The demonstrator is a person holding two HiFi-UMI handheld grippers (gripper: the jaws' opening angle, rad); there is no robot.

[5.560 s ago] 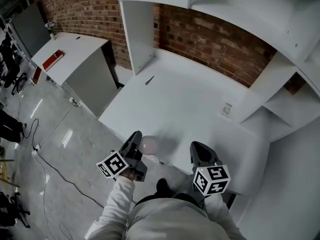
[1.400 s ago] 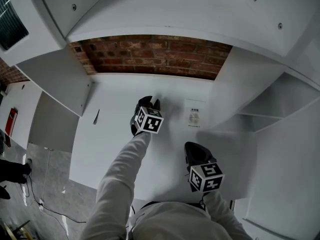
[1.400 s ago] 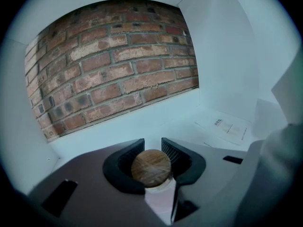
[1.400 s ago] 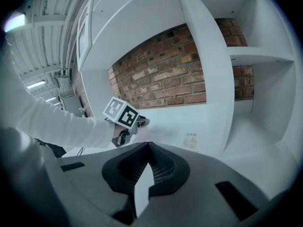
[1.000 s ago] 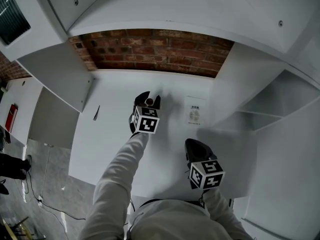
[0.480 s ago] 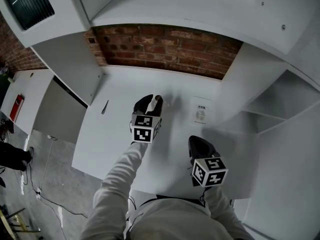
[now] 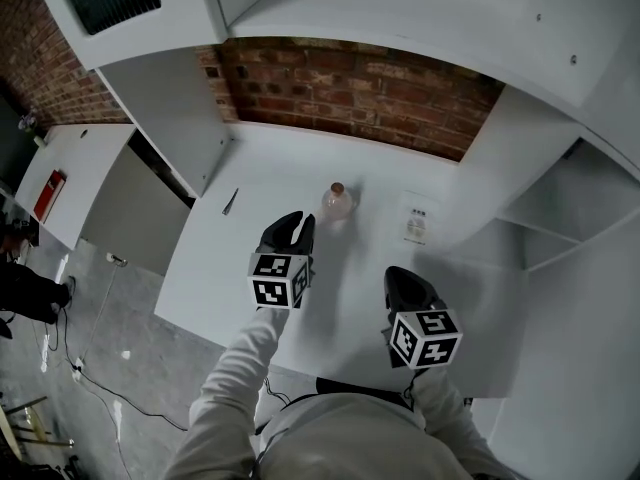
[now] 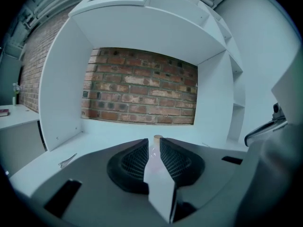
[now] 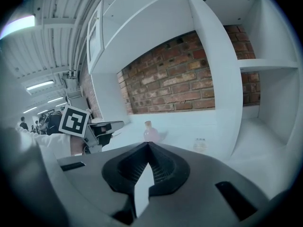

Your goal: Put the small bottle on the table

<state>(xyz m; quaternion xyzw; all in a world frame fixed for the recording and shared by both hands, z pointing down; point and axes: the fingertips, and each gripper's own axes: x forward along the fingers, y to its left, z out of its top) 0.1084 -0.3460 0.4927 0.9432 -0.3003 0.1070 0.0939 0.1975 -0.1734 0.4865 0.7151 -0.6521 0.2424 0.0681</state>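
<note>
While I watch through the head view, the small bottle point(image 7: 338, 201) stands upright on the white table point(image 7: 240, 278), toward the back of the top and near the brick wall point(image 7: 350, 83). Its body is pale and pinkish and its top is tan. My left gripper point(image 7: 298, 226) hovers just short of it, tips pointed at the bottle but apart from it, with bare table between them. In the left gripper view the two jaws stand a narrow slit apart. They have just been closing, and nothing lies between the pads; the bottle only shows through the slit, beyond the tips. So the left fingers are released and empty. My right gripper point(image 7: 398, 274) sits at the lower right of the head view, well apart from the bottle, over the front part of the table. Its own view shows the jaws clenched tip to tip on nothing, with the bottle well ahead of them. A small printed label point(image 7: 416, 224) lies flat on the table to the right of the bottle. A thin dark object point(image 7: 229, 202), too small to identify, lies to the bottle's left near the white side panel point(image 7: 170, 118)
</note>
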